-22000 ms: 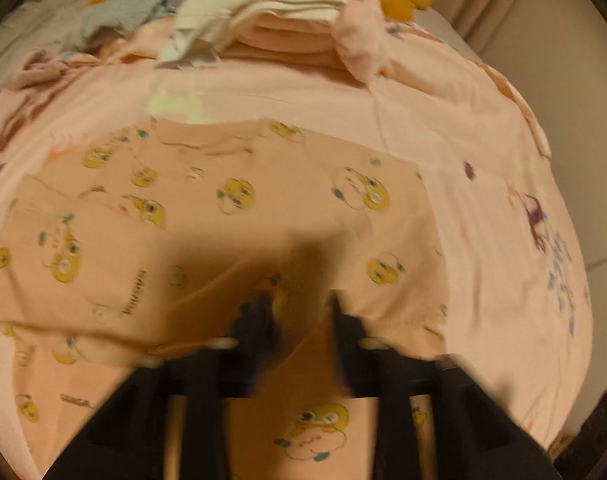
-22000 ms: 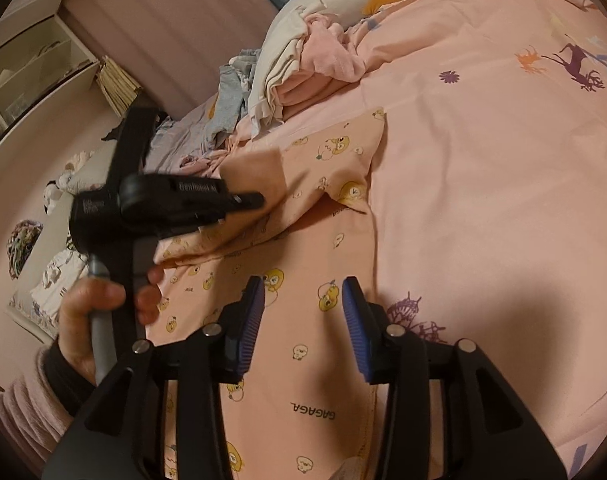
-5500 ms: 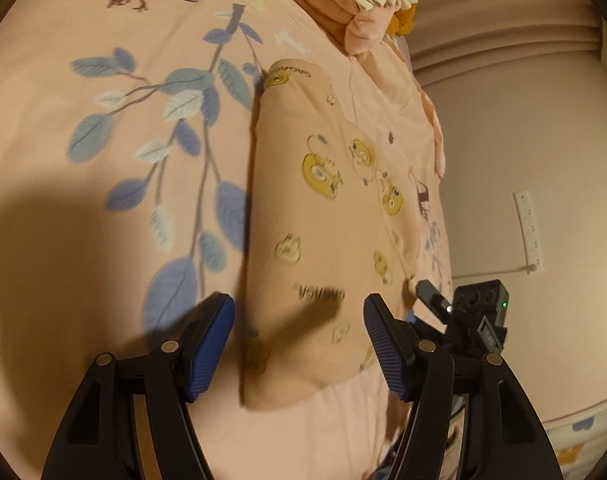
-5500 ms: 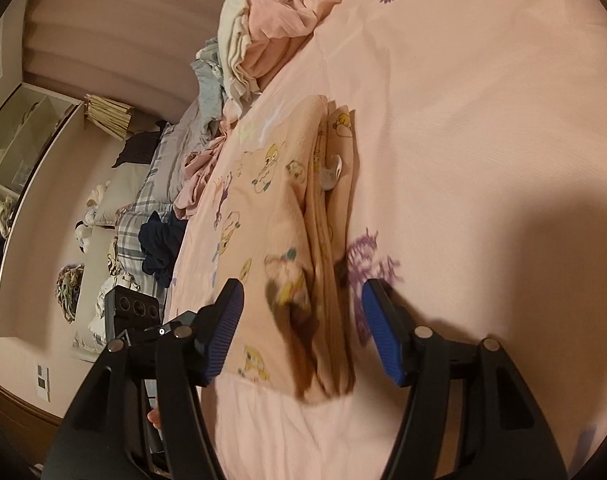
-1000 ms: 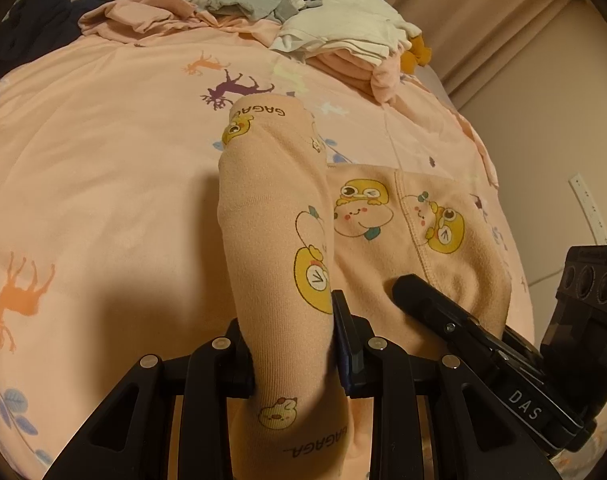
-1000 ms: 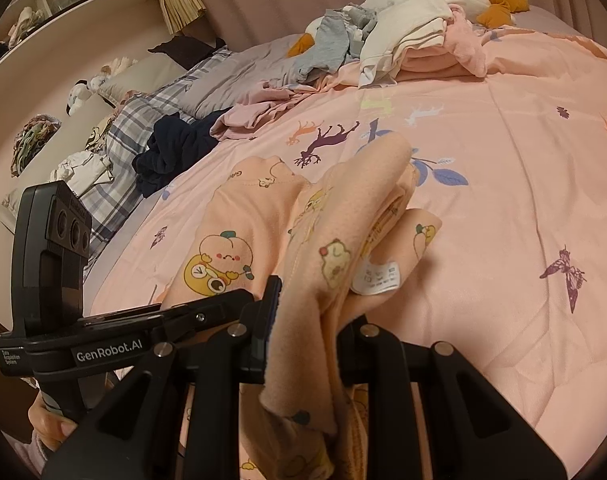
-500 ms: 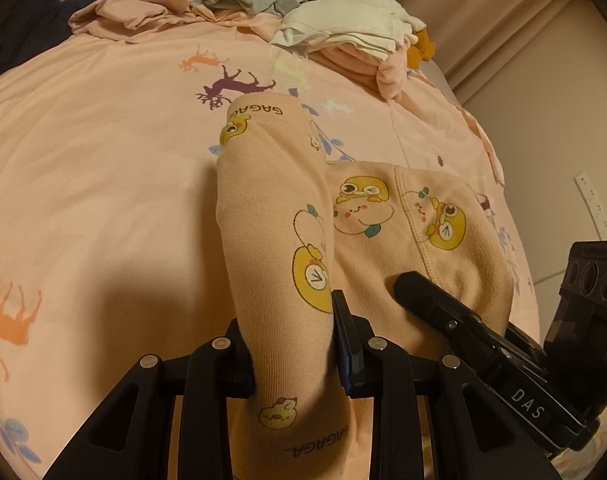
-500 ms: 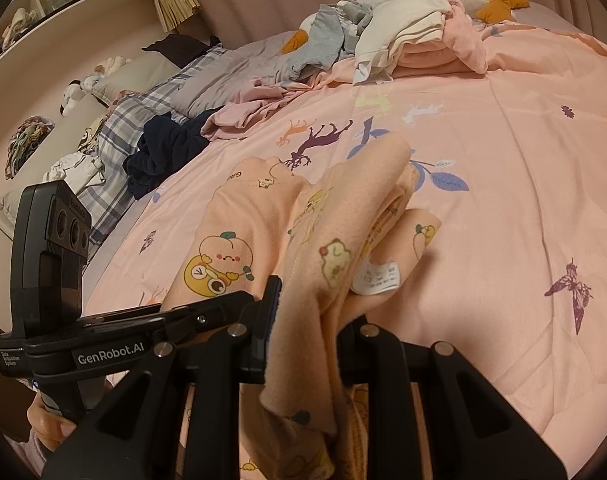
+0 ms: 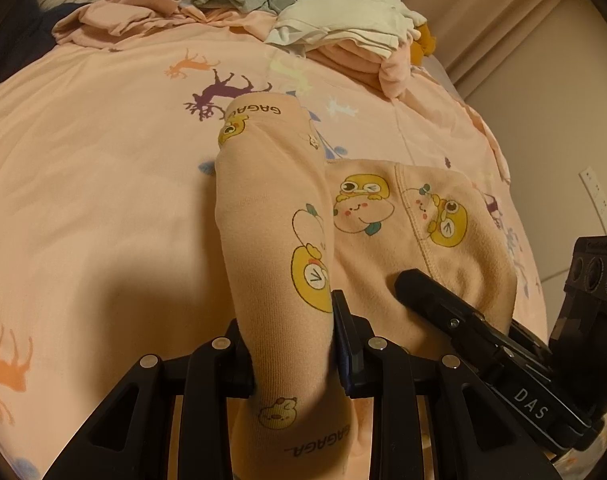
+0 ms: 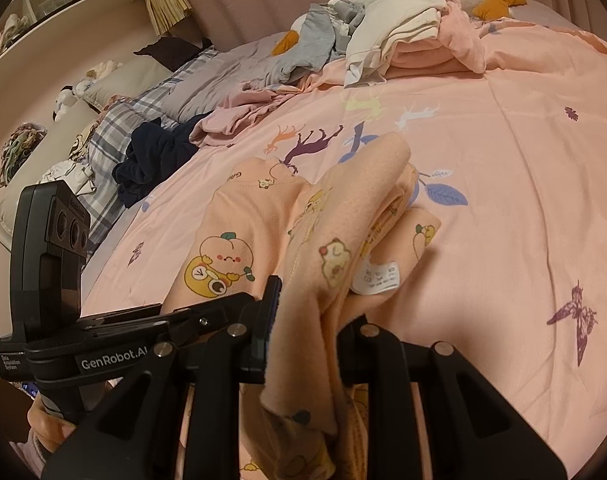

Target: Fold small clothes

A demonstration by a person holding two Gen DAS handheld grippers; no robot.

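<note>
Peach cartoon-print garment (image 9: 279,240) lay partly folded on the near side of the bed (image 9: 83,200); the left hand-held gripper (image 9: 293,344) pinched one folded edge; the right hand-held gripper (image 10: 307,340) clamped another.

pyjama garment (image 9: 271,216): soft matt knit cloth, faintly fuzzy
bedsheet (image 9: 83,184): smooth matt woven cloth
left tool (image 9: 293,344): matt black plastic, shiny metal screws
care label (image 10: 377,278): thin white fabric
</note>
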